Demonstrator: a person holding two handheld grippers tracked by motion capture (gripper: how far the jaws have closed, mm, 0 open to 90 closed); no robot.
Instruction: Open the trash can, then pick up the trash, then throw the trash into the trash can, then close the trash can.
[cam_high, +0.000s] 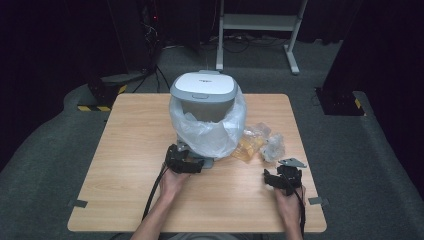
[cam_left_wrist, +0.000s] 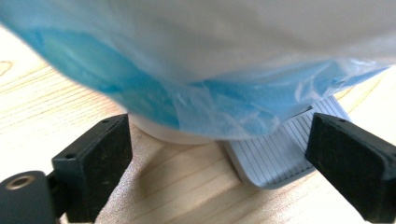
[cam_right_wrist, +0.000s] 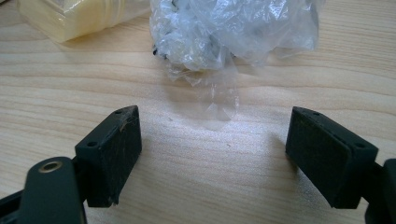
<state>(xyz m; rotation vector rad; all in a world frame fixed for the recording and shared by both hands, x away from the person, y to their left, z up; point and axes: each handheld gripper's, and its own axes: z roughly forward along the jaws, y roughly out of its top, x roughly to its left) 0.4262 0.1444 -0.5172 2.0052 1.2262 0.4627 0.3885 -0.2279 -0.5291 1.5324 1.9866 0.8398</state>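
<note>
The bin's pedal lies between the spread left tongs, untouched.

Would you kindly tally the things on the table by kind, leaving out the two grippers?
Pedal bins: 1
Bin liners: 1
Yellowish wrapped packets: 1
Crumpled clear wrappers: 1
Total: 4

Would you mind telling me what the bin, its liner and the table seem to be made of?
The bin looks like moulded plastic, white and grey with a smooth, soft sheen. Its liner seems to be thin plastic film: translucent, crinkled, and bluish in the left gripper view. The table shows pale wood grain with a matte finish; whether it is solid wood or laminate is unclear.
</note>
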